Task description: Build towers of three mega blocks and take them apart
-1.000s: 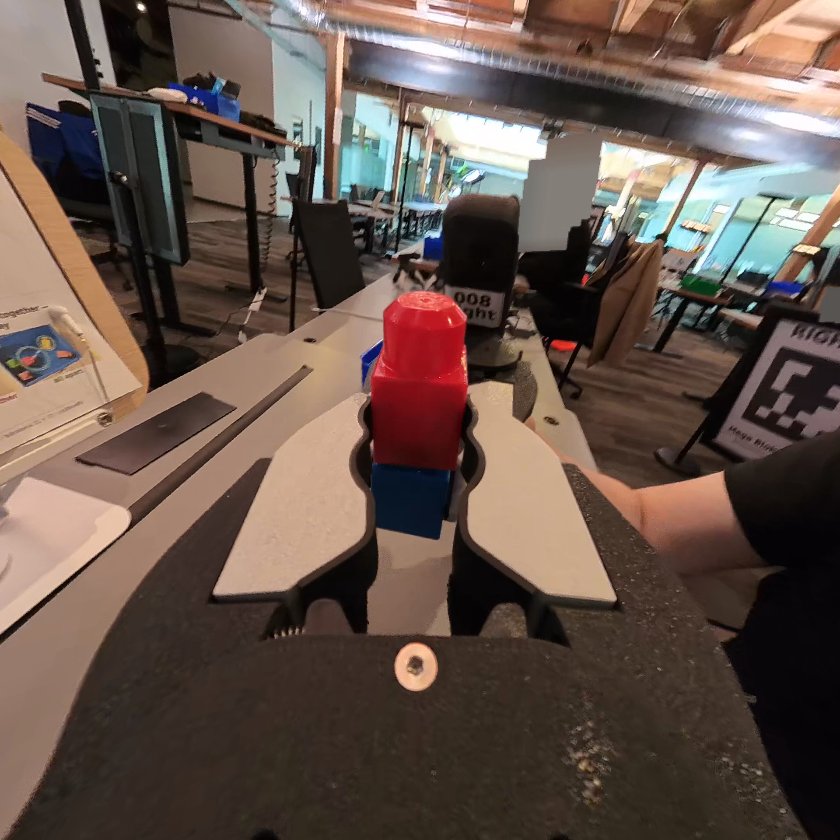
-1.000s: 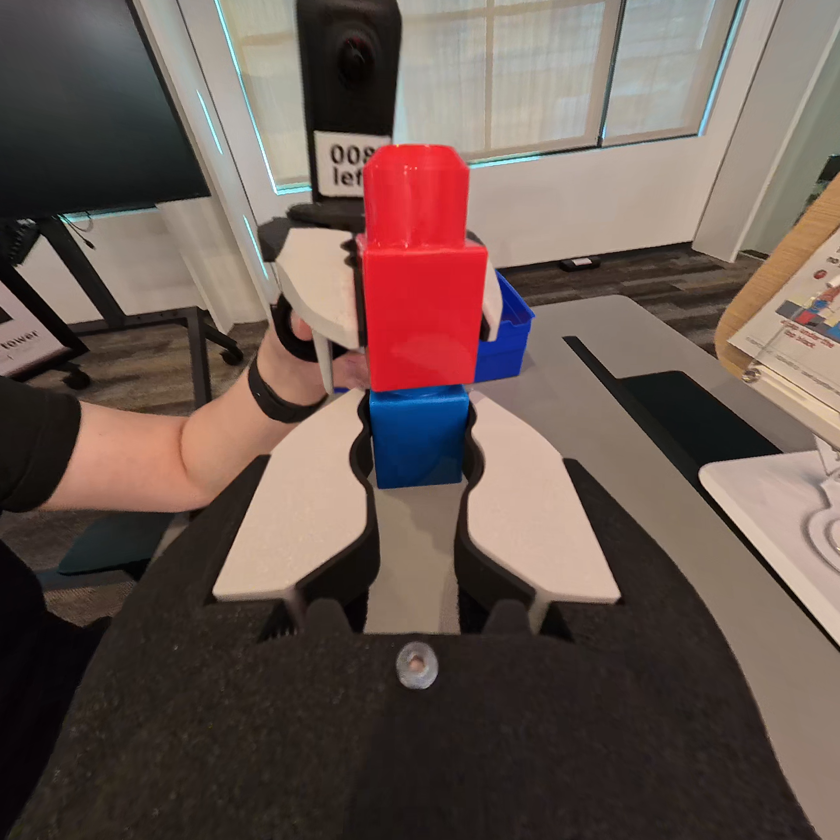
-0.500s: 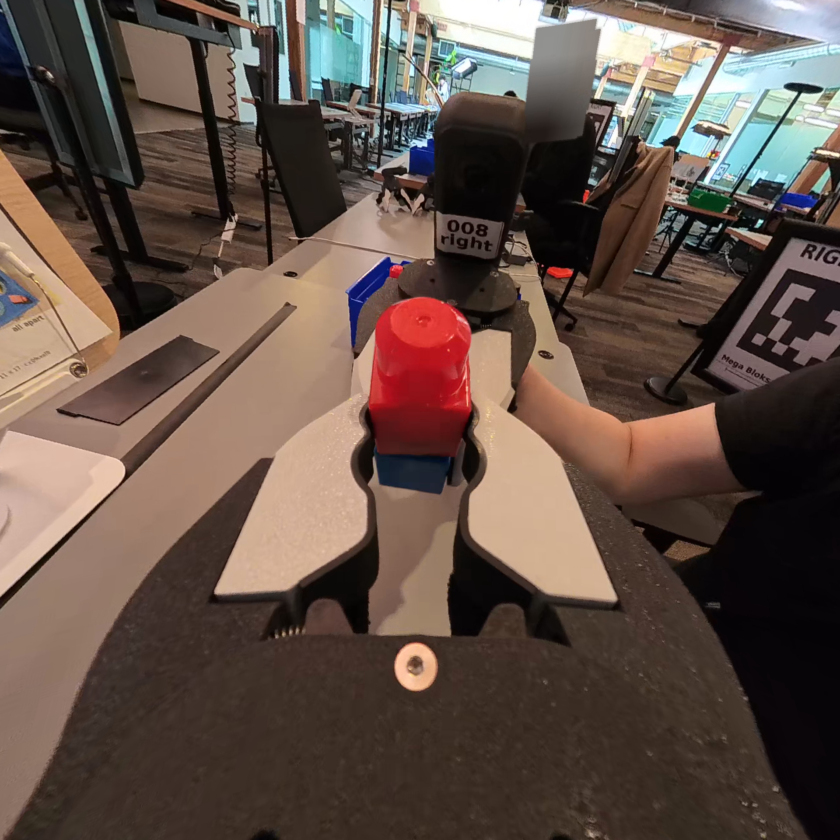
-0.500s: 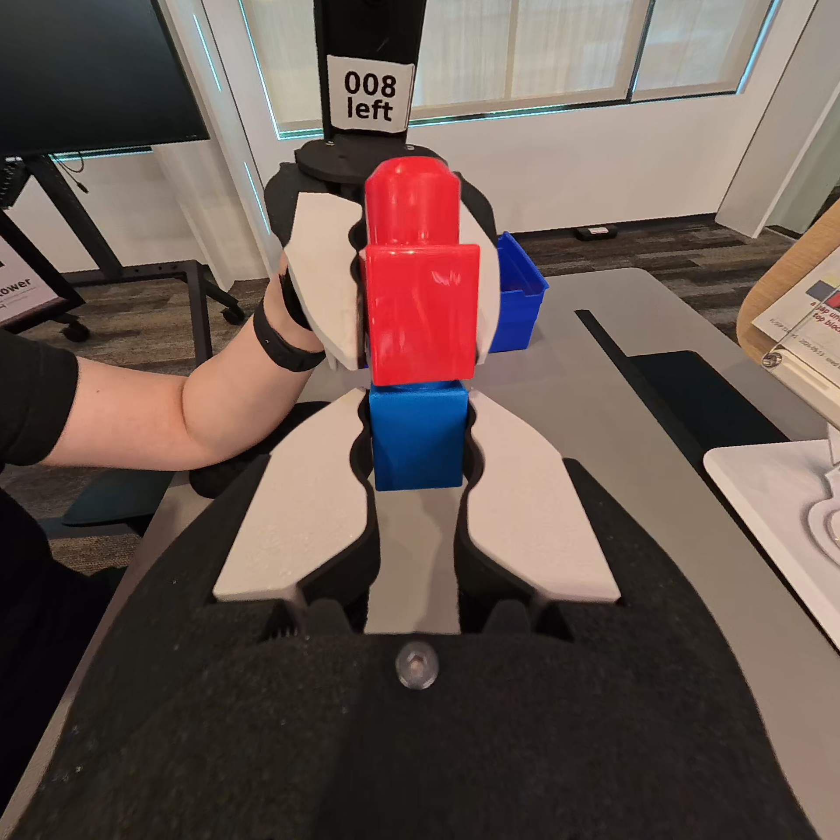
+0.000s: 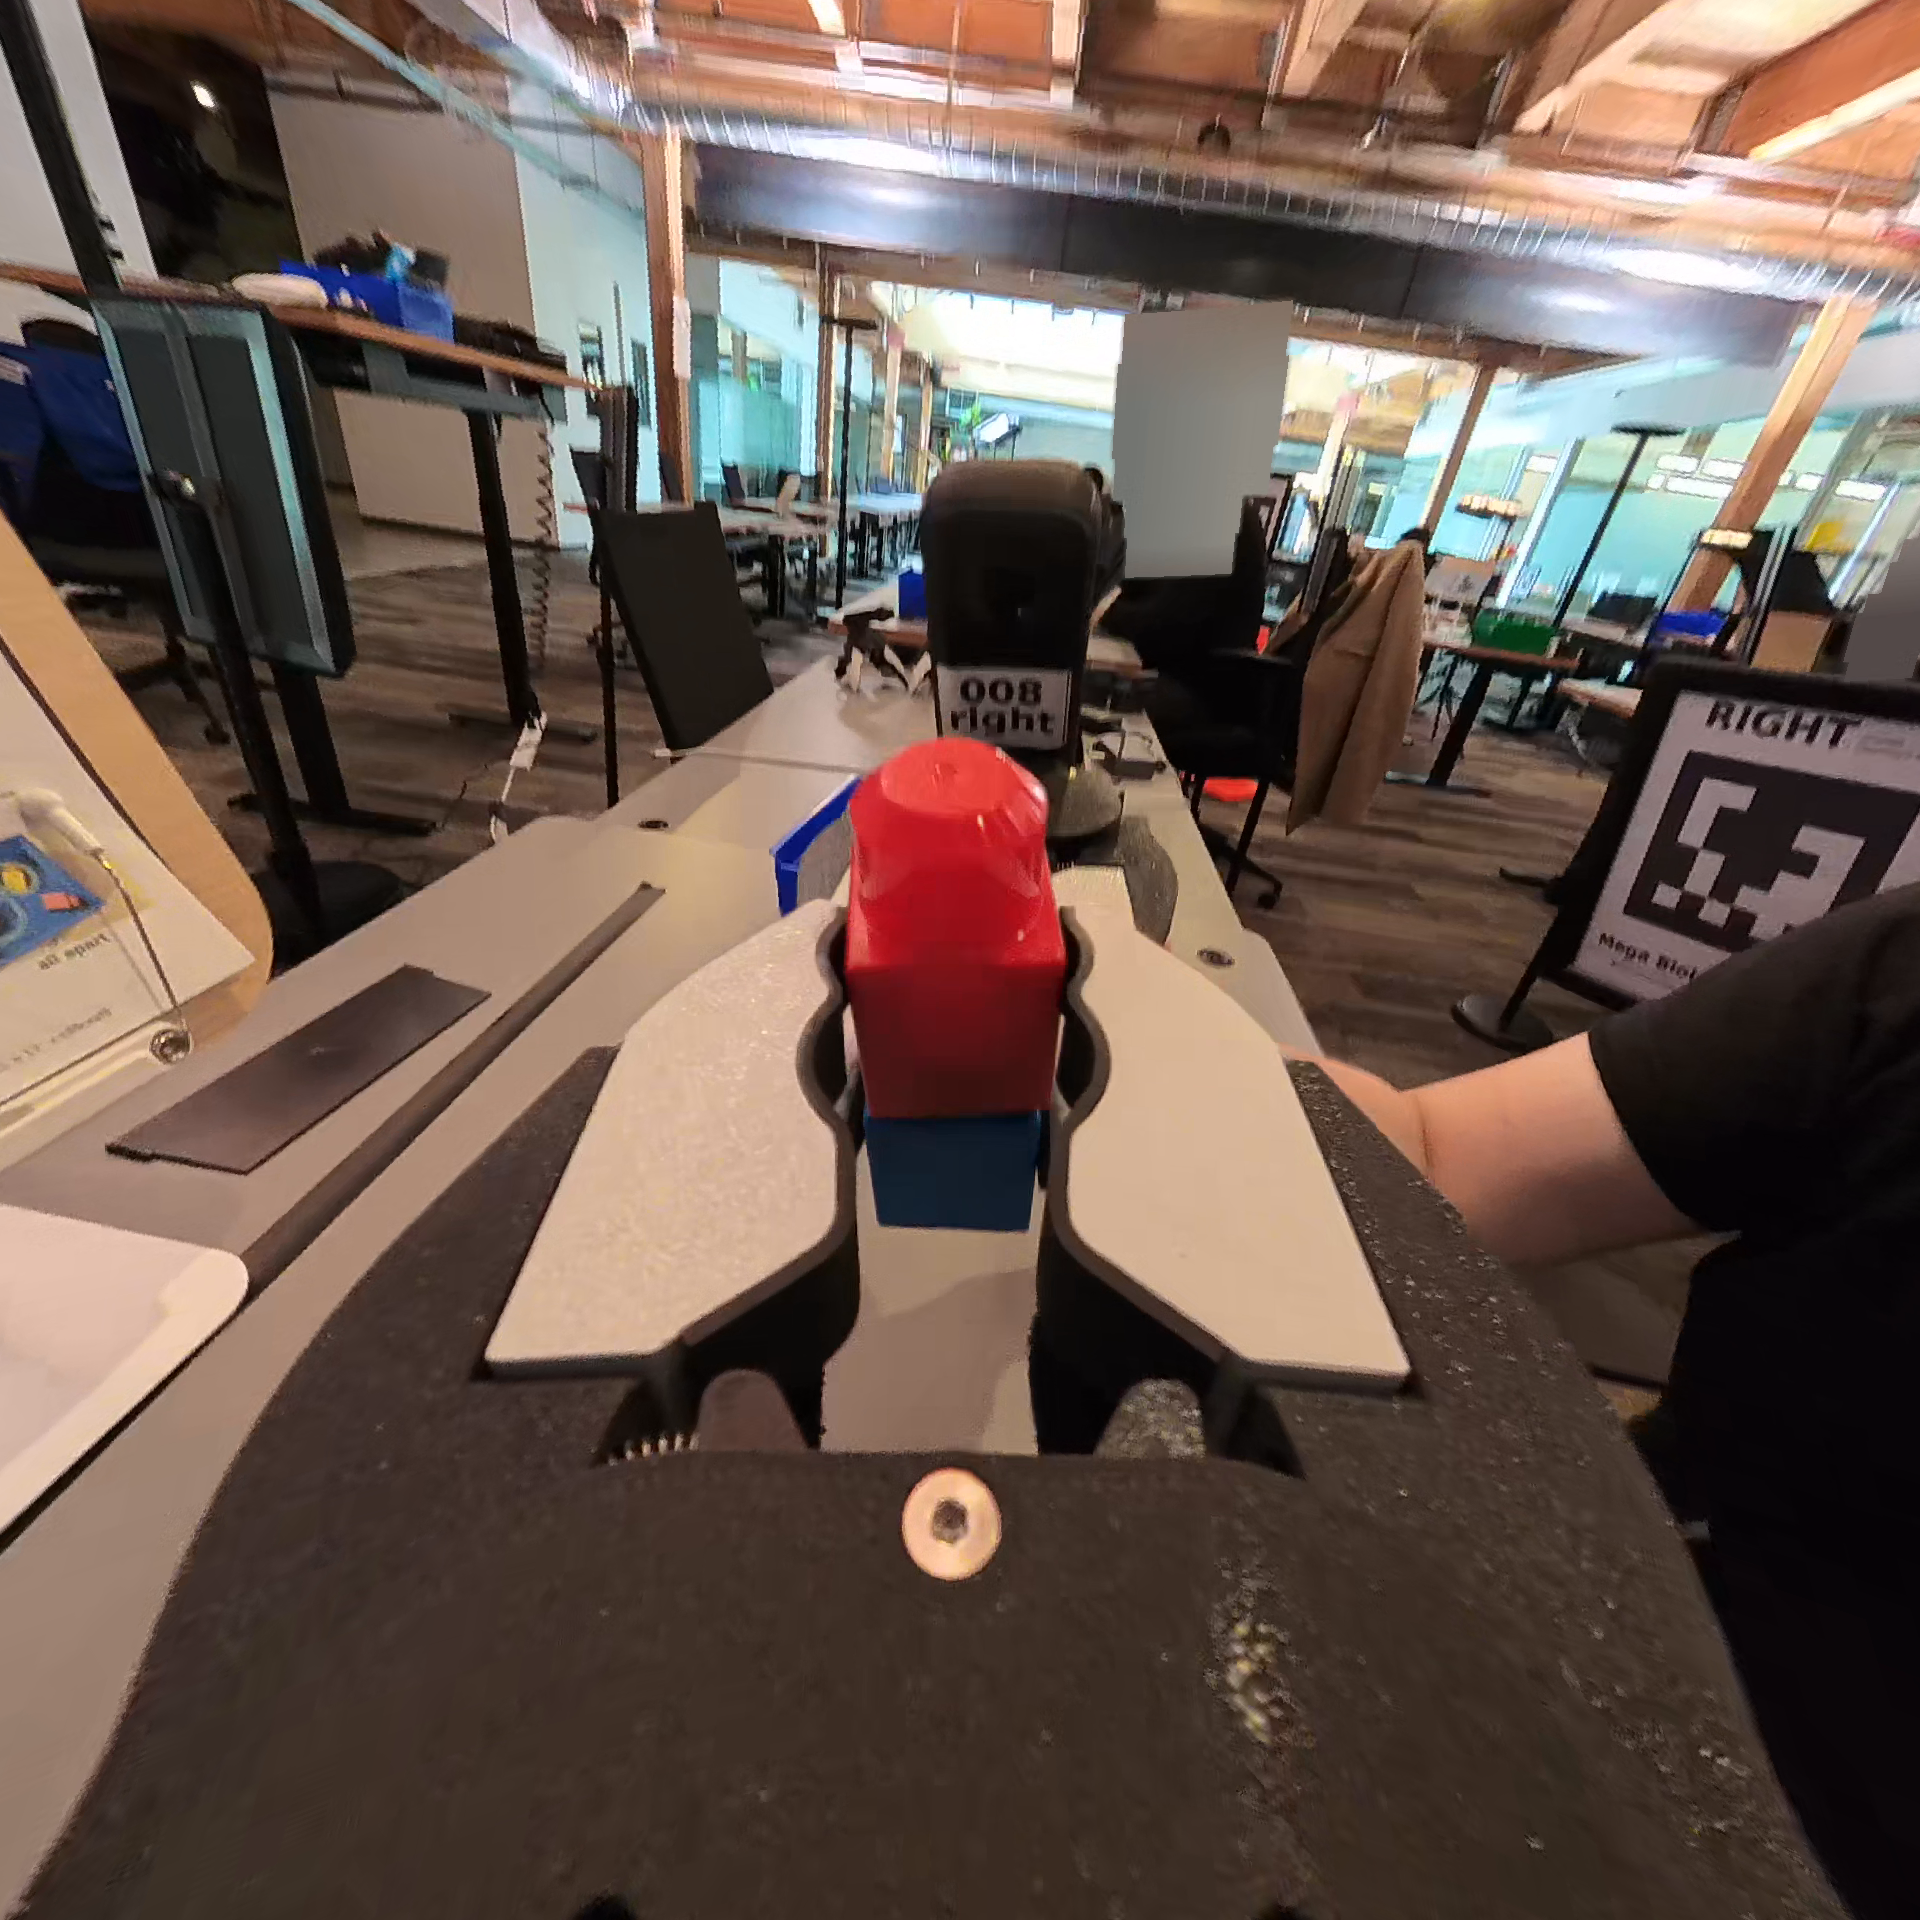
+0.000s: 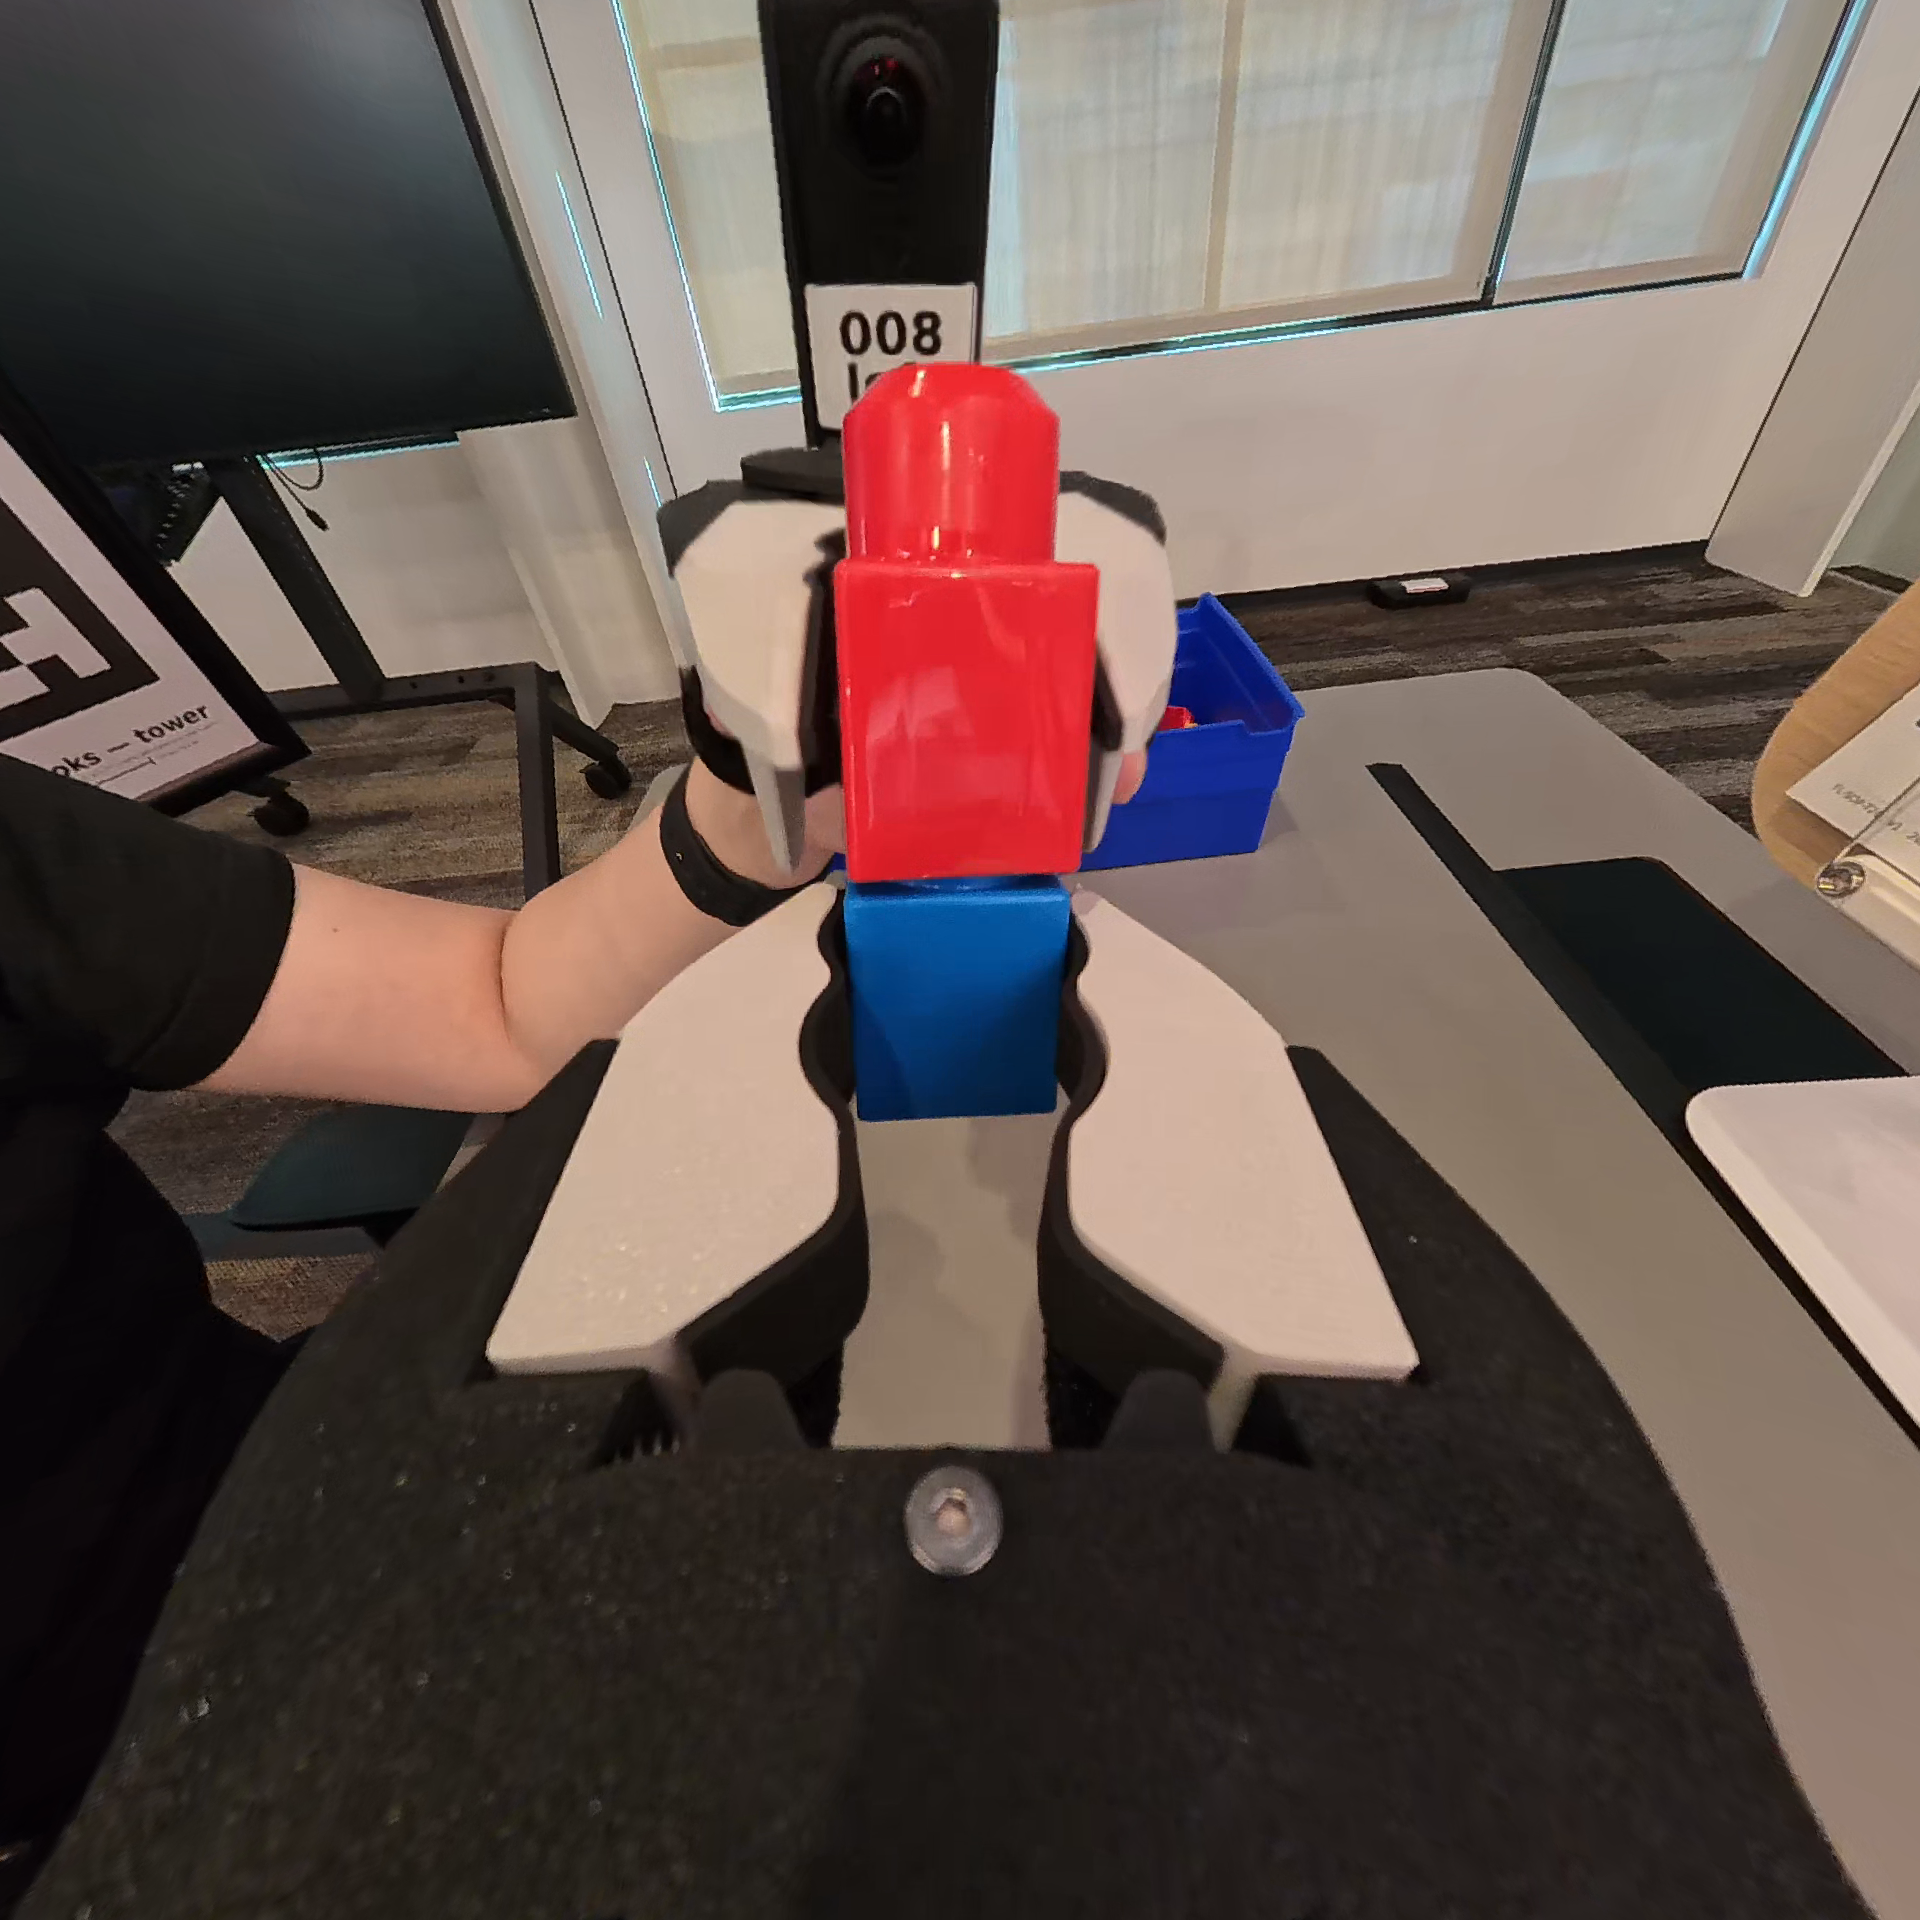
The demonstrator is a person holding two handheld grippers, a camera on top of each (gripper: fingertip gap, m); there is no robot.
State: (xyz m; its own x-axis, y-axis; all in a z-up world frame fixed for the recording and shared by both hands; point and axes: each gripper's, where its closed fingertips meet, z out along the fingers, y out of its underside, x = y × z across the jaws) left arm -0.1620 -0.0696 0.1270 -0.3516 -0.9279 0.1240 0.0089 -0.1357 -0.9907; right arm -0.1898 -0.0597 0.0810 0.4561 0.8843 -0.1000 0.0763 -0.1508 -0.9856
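- The left gripper (image 5: pixel 954 1023) has its fingers (image 5: pixel 707 1122) clamped on the red block (image 5: pixel 954 997), one pale finger pressed to each side of its square body.
- The right gripper (image 6: pixel 956 1023) has its fingers (image 6: pixel 717 1132) closed on the blue block (image 6: pixel 954 1013) in the same way, low on the block's sides.
- The red block sits directly on top of the blue one, upright, touching (the blue stud just shows at the seam in the right wrist view).
- The two grippers face each other across the stack, the left one higher.
- Below the stack lies the grey table (image 6: pixel 1455 1039); whether the blue block touches it I cannot tell.
- A blue bin (image 6: pixel 1216 748) stands on the table just beyond the stack, on the far right in the right wrist view, with something red inside.
- A white board (image 5: pixel 94 1320) lies at the table's left edge in the left wrist view.
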